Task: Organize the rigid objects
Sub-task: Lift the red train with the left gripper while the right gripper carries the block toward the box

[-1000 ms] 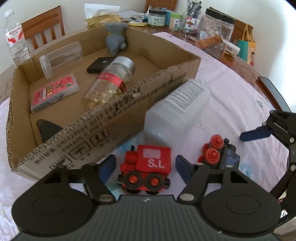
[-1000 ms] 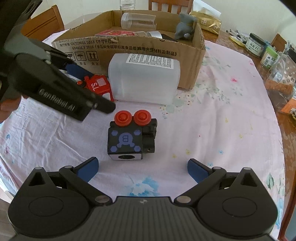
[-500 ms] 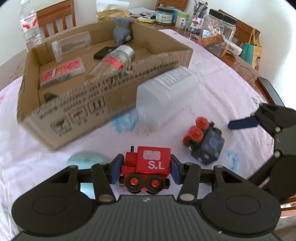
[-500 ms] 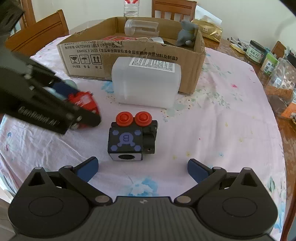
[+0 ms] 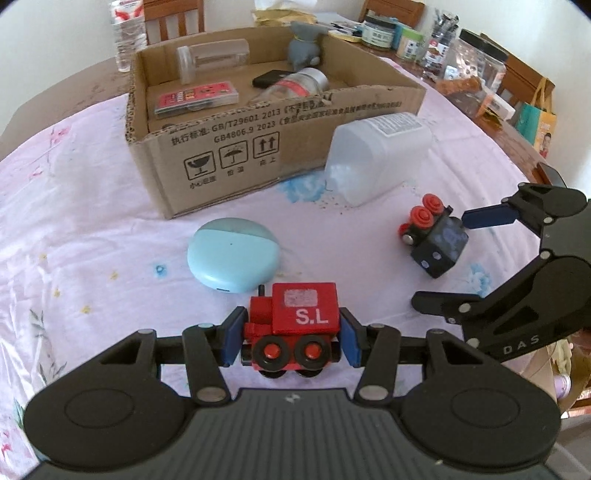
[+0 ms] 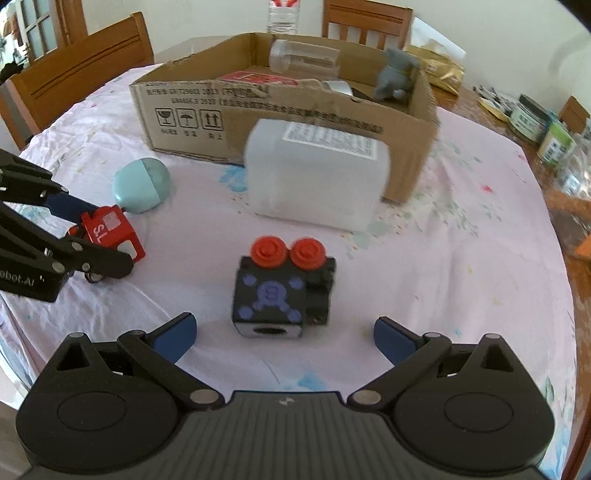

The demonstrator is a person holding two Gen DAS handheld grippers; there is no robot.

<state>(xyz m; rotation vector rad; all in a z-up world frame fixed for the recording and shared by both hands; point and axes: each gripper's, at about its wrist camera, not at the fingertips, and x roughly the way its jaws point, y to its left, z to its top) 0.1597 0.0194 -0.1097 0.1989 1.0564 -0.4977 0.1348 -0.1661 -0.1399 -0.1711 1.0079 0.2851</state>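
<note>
My left gripper [image 5: 291, 338] is shut on a red toy engine [image 5: 295, 325] marked S.L, held just above the tablecloth; the same red engine [image 6: 110, 232] shows at the left of the right wrist view. A black toy block with two red knobs [image 6: 282, 291] lies on the cloth, and my right gripper [image 6: 282, 336] stands open just in front of it, not touching. The same black block [image 5: 434, 240] sits to the right in the left wrist view. A cardboard box [image 5: 221, 147] behind holds several items. A white plastic jug [image 6: 317, 177] lies against its front wall.
A pale blue oval case [image 5: 232, 254] lies on the cloth just beyond the red engine. Jars and bags [image 5: 476, 70] crowd the table's far right. Wooden chairs [image 6: 74, 70] stand behind the table. A water bottle [image 5: 123, 33] stands behind the box.
My left gripper closed on the red engine and carried it back and leftward away from the box, uncovering the blue case. The right gripper stayed open over the black block.
</note>
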